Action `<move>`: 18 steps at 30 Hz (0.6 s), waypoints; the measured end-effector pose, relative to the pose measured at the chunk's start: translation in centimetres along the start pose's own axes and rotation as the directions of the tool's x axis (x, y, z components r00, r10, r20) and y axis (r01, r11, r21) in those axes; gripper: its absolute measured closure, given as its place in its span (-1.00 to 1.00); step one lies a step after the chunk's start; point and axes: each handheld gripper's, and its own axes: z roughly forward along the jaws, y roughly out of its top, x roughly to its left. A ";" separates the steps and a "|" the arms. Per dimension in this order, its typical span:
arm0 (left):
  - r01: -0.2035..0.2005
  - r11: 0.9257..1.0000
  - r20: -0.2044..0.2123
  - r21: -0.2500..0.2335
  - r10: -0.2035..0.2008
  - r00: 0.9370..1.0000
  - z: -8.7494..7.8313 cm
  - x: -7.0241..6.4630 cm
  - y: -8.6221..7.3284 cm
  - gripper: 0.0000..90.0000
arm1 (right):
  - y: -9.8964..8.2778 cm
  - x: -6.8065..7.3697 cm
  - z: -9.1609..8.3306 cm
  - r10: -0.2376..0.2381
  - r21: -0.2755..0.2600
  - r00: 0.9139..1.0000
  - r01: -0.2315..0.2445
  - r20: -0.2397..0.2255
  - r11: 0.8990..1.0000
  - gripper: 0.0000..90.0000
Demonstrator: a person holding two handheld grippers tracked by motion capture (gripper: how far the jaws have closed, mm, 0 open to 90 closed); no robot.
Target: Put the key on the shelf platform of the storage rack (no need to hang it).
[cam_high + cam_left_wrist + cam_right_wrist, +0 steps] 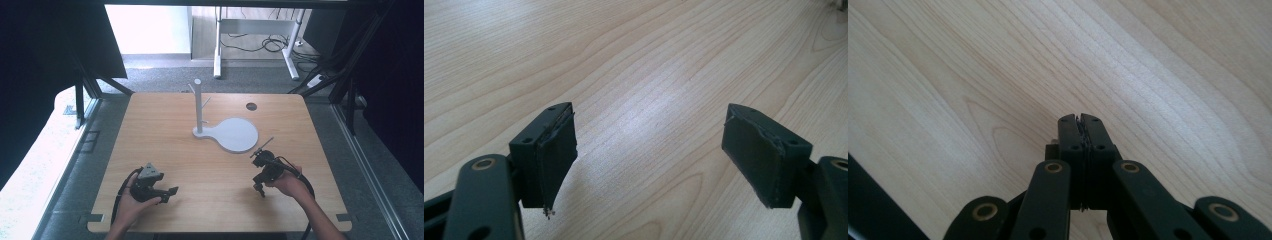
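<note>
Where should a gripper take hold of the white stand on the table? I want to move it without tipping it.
Probably low on the upright post of the white stand, jaws level, coming from the near side. The post is slim and bare below its pegs; the flat round base lies flush on the table, leaving no edge to pinch.

Light wood table (165, 125), round hole (251, 106) near far right edge. White stand (198, 107): upright post with short side pegs, on flat white base (235, 134) widening to a disc at right. Beyond table: grey floor, white desk legs (217, 45), tangled cables (272, 44)
</note>
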 end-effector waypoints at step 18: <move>-0.001 1.000 0.000 0.000 0.001 1.000 0.0 0.0 0.0 -0.51 | 0.5 -0.8 -3.0 0.002 -0.071 1.000 -0.001 0.014 0.997 0.99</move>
